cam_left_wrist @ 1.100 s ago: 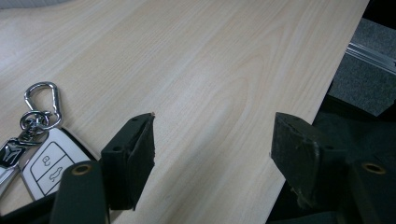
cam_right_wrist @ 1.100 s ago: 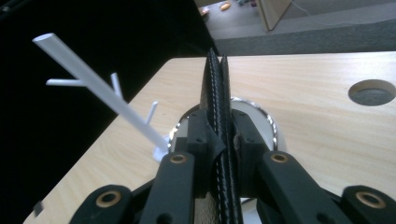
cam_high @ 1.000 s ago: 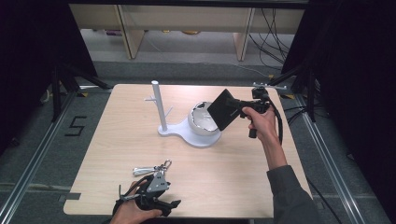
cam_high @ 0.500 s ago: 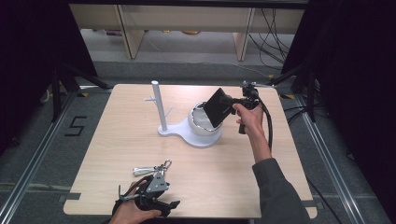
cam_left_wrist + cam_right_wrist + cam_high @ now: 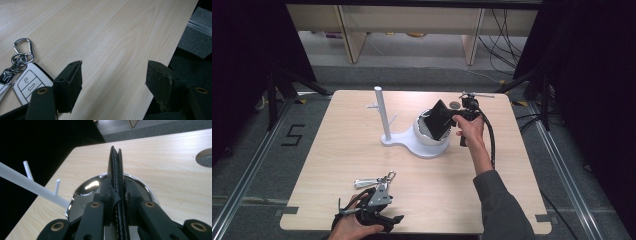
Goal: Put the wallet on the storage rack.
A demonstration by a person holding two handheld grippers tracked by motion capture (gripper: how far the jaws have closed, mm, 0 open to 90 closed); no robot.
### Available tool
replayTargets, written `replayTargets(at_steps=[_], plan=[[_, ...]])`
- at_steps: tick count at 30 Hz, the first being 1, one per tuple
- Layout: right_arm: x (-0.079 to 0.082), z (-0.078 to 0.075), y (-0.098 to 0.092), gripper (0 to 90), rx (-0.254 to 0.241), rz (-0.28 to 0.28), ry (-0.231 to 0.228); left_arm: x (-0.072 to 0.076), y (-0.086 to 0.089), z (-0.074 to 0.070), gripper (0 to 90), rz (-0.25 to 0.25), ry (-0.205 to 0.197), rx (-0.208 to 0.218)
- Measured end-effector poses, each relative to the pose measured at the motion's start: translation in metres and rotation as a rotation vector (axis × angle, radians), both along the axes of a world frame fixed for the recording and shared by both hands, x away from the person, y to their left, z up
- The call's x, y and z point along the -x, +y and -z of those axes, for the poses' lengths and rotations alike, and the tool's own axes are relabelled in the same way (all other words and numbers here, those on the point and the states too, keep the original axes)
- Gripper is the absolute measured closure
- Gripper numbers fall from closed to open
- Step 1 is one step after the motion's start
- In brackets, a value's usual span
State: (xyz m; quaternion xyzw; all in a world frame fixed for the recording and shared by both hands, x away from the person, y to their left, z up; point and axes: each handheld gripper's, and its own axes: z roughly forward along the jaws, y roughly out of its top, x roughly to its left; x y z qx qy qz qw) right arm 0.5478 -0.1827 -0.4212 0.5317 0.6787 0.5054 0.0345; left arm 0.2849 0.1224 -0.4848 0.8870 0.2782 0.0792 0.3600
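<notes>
Pinching the flat black stitched leather wallet [image 5: 440, 119], the right claw [image 5: 117, 192] is sinking leftward over the shiny round white-rimmed bowl [image 5: 422, 135] at frame centre, nearing a drop, while the left claw [image 5: 113, 75] is idling spread.

Black two-jaw grippers with brass-ringed screws, thick black cable [image 5: 490, 140], grey sleeve [image 5: 502, 205].

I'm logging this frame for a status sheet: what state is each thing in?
Black wallet: folded shut, held edge-on above the bowl.
Right tongs: shut on the black wallet.
Left tongs: open, nothing between them, low over the table.
Bowl: upright on the white stand.
White stand: upright, pegs bare.
Car key: lying flat on the table, untouched.
</notes>
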Motion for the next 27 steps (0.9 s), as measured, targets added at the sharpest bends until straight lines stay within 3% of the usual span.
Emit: replayTargets(at_steps=[3,4,7,9,10,11,12,17,18,19,21,23,27], plan=[[0.001,0.006,0.002,79.3,0.016,-0.012,0.021,0.0,0.0,0.0,28.8,-0.001,0.002,0.004],[0.003,0.006,0.005,79.1,-0.009,0.006,0.055,0.001,0.0,0.0,28.8,-0.003,0.002,0.005],[0.001,0.009,0.004,76.9,0.011,-0.001,0.016,0.0,0.0,0.0,28.8,-0.001,0.002,0.007],[0.001,0.007,0.005,68.7,0.011,0.017,0.02,0.0,0.001,0.0,28.8,-0.004,-0.002,-0.004],[0.001,0.006,0.004,64.2,0.038,0.014,0.006,-0.001,0.002,0.0,28.8,-0.001,-0.002,-0.004],[0.005,0.001,0.006,62.8,0.035,0.03,0.054,-0.001,0.002,0.0,28.8,-0.012,-0.006,0.001],[0.004,0.001,0.003,62.5,0.071,0.009,0.004,-0.001,0.002,0.0,28.8,-0.013,-0.002,0.005],[0.009,-0.006,-0.009,53.5,0.122,0.017,-0.025,0.0,0.003,0.0,27.9,-0.013,0.005,0.029],[0.01,-0.007,-0.011,50.6,0.118,0.018,-0.026,0.0,0.003,0.0,27.5,-0.019,0.014,0.034],[0.014,-0.009,-0.012,48.3,0.096,0.037,0.003,0.0,0.004,0.0,27.5,-0.01,0.007,0.016],[0.015,-0.009,-0.022,46.8,0.092,0.023,-0.037,-0.001,0.005,0.0,27.5,-0.02,0.0,0.009],[0.022,-0.01,-0.026,44.6,0.064,0.029,-0.002,-0.002,0.006,-0.001,27.5,-0.02,-0.006,0.005],[0.033,-0.01,-0.04,39.9,0.074,0.025,-0.054,-0.002,0.008,-0.001,27.6,-0.017,-0.001,0.01]])
